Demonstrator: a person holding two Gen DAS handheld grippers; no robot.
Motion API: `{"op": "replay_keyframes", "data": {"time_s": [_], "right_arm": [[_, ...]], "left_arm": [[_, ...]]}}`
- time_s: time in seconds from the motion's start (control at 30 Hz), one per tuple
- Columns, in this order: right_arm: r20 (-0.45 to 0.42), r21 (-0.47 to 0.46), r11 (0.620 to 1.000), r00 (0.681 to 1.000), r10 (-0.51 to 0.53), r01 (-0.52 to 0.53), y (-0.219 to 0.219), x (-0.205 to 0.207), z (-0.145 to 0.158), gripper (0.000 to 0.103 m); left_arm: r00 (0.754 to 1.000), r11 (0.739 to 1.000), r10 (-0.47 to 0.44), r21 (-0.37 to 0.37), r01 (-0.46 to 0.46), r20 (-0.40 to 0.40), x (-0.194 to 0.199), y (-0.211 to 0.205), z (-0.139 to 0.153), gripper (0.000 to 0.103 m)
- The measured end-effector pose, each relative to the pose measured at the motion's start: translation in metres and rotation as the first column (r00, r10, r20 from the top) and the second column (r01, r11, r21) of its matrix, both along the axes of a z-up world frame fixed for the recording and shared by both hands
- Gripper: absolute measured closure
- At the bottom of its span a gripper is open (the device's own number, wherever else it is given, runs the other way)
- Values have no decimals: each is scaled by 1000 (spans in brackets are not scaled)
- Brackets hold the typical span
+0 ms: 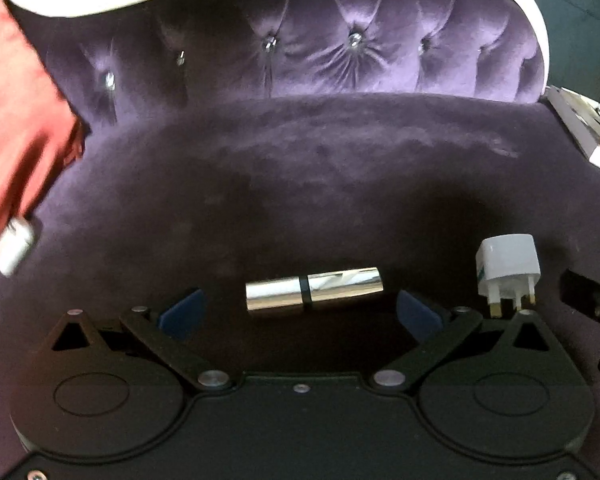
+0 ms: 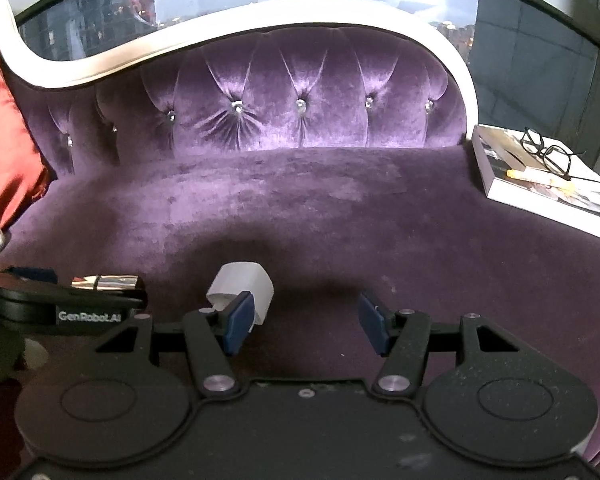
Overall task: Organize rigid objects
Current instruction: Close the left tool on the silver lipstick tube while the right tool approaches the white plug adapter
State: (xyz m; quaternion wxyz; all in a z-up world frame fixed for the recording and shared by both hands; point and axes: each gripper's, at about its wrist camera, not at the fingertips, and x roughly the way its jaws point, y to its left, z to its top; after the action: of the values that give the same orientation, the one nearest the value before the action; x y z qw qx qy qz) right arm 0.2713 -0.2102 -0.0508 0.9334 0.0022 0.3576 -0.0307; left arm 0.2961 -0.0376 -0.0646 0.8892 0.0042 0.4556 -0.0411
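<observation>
A shiny chrome cylinder (image 1: 314, 290) lies crosswise on the purple velvet seat (image 1: 300, 184). My left gripper (image 1: 300, 312) stands wide open, with the cylinder just ahead of its blue pads (image 1: 182, 312) and untouched by them. A white plug adapter (image 1: 506, 270) rests on the seat to the cylinder's right, its pins toward me. In the right wrist view the adapter (image 2: 242, 288) sits just outside the left finger (image 2: 240, 322) of my right gripper (image 2: 306, 324), which is open with only velvet between its pads. The cylinder (image 2: 104, 282) and the left gripper's body (image 2: 60, 308) show at that view's left.
A red cushion (image 2: 4, 140) leans at the seat's left end, with a small white object (image 1: 14, 246) at its foot. Stacked books (image 2: 540, 184) with black glasses (image 2: 548, 152) and a pen lie at the right end. The tufted backrest (image 2: 300, 108) rises behind.
</observation>
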Motion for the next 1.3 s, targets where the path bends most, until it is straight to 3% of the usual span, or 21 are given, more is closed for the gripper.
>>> {"op": "replay_keyframes", "data": {"time_s": [0.37,0.43,0.57,0.77,0.87,1.0,1.07,1.2,1.3], "right_arm": [[-21,-19,999,999,27,-28,9,3,-6,45],[-23,-23,999,999,38,-39,11,4,-7,45],[-29,-32,997,997,71,-72,16,5,-9,45],[-39,-85,990,994,106,-109,34,10,-15,46],[-57,-144,989,998,21,-29,30,14,-19,49],[-87,-197,965,978,-191,171,2,18,-25,49],[-72,-178,962,972,-224,208,-7,13,-21,49],[-9,-48,992,993,-118,118,-4,0,-6,37],[30,-63,998,999,-21,23,14,-1,-5,30]], "left_arm": [[994,993,104,-49,-105,-33,18,6,-8,4],[995,995,98,-22,-98,-31,17,3,-10,8],[997,997,80,-4,-80,-11,10,2,-6,32],[997,996,68,-59,-71,-44,10,13,-2,36],[997,996,59,-57,-62,-47,8,14,-2,36],[998,998,48,-43,-50,-50,6,14,-2,36],[998,998,45,-41,-47,-49,5,13,-2,36],[998,998,41,-51,-43,-51,5,15,-1,36],[998,997,39,-62,-42,-53,6,17,-2,36]]}}
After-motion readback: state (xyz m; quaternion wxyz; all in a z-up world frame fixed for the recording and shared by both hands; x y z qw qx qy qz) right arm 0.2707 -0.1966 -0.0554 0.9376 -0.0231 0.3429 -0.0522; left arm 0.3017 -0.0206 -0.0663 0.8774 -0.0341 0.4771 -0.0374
